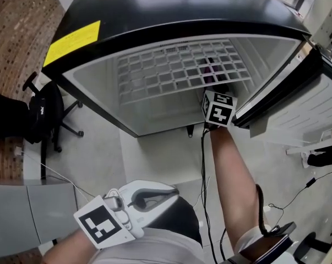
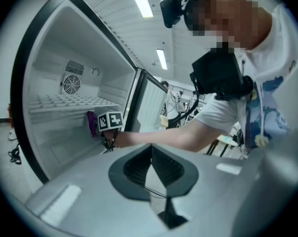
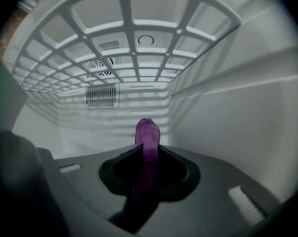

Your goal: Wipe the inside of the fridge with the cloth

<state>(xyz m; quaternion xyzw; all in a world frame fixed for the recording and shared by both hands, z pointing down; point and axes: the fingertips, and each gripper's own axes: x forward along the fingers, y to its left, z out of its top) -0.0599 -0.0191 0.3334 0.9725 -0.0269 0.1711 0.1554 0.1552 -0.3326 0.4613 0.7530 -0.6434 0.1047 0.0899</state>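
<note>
Head view — bare right forearm (image 1: 232,164) stretched straight toward 12 o'clock, its right tool (image 1: 214,95) reaching into the open fridge (image 1: 154,15) just under the white wire shelf (image 1: 171,70). The purple cloth (image 1: 210,69) shows through the grid. Fridge top is glossy black, with a yellow label (image 1: 72,42) at 10 o'clock. Left tool (image 1: 166,194) sits low at 6 o'clock, outside the fridge, close to the body.

Left gripper view — left tool's ribbed dark jaws pressed together, nothing between them. White moulded fridge interior at 9 o'clock, with a round fan grille (image 2: 71,84).

Right gripper view — right tool's jaws pinch the soft cloth, a folded strip sticking up at centre. Shelf grid at 12 o'clock, smooth white side wall at 3 o'clock. Can't tell if the cloth touches a wall.
</note>
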